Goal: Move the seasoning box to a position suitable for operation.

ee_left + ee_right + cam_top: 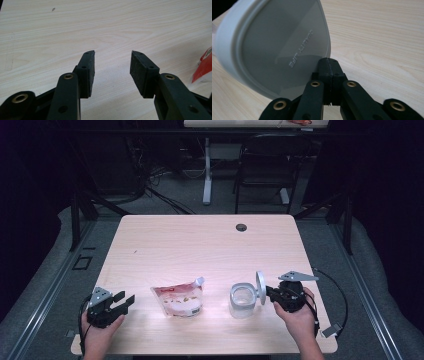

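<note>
A clear open jar point(242, 301) stands on the pale wooden table point(200, 245), right of centre near the front. Just right of it a round white lid point(260, 287) is held up on edge, off the jar. My right gripper point(268, 293) is shut on the lid's rim; in the right gripper view the lid point(279, 42) tilts up to the left of the closed right gripper point(328, 61). A torn-open red and white pouch point(180, 301) lies left of the jar. My left gripper point(126, 298) rests open near the front left, apart from the pouch point(203, 67); nothing lies inside the left gripper point(112, 57).
A dark cable hole point(241, 227) sits in the table near its far edge. Beyond the table stand a black chair point(270, 165) and another desk's white leg point(207, 170). Cables trail from both grippers over the front corners.
</note>
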{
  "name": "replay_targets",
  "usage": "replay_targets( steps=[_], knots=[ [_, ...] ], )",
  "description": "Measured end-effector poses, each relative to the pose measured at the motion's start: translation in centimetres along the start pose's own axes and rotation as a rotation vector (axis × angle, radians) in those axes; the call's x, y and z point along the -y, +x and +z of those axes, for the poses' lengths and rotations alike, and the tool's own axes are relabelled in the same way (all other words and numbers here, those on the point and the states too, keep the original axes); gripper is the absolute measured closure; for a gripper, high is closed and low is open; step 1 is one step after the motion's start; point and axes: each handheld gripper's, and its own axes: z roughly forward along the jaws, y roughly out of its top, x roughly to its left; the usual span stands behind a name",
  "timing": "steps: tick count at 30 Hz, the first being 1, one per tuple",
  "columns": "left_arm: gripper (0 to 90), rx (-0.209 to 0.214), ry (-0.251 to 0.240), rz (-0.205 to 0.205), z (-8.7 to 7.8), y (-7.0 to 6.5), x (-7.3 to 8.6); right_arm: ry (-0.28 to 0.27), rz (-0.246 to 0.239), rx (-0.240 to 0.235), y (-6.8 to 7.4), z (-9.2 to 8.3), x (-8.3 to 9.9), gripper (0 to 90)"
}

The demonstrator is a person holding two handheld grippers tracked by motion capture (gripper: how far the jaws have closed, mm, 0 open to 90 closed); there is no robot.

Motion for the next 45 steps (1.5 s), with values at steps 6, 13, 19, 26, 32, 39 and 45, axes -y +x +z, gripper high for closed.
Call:
replay_targets(
  steps=[6,13,19,26,32,39,45],
  knots=[
    [55.4,0.0,-0.003,0.0,0.0,0.0,0.0,-0.009,0.032,-0.024,-0.4,0.1,0.3,90.0],
    [55.4,0.0,-0.004,0.001,0.0,0.0,0.0,-0.013,0.031,-0.028,-0.4,0.1,0.3,90.0],
    [55.4,0.0,-0.004,0.002,0.0,0.0,0.0,-0.007,0.028,-0.02,-0.5,0.1,0.4,89.7],
    [55.4,0.0,-0.003,0.001,-0.1,0.0,0.0,-0.006,0.032,-0.015,-0.6,0.2,0.5,88.4],
    [55.4,-0.004,-0.004,0.001,-0.1,0.0,0.0,-0.001,0.024,-0.005,-0.7,0.1,0.6,86.9],
    [55.5,-0.001,-0.003,0.003,-0.2,0.0,0.0,-0.019,0.02,0.028,-0.9,-0.2,1.2,85.5],
    [55.5,-0.001,-0.003,0.003,-0.2,0.0,0.0,-0.049,0.015,0.06,-1.1,-0.6,1.6,84.5]
  ],
)
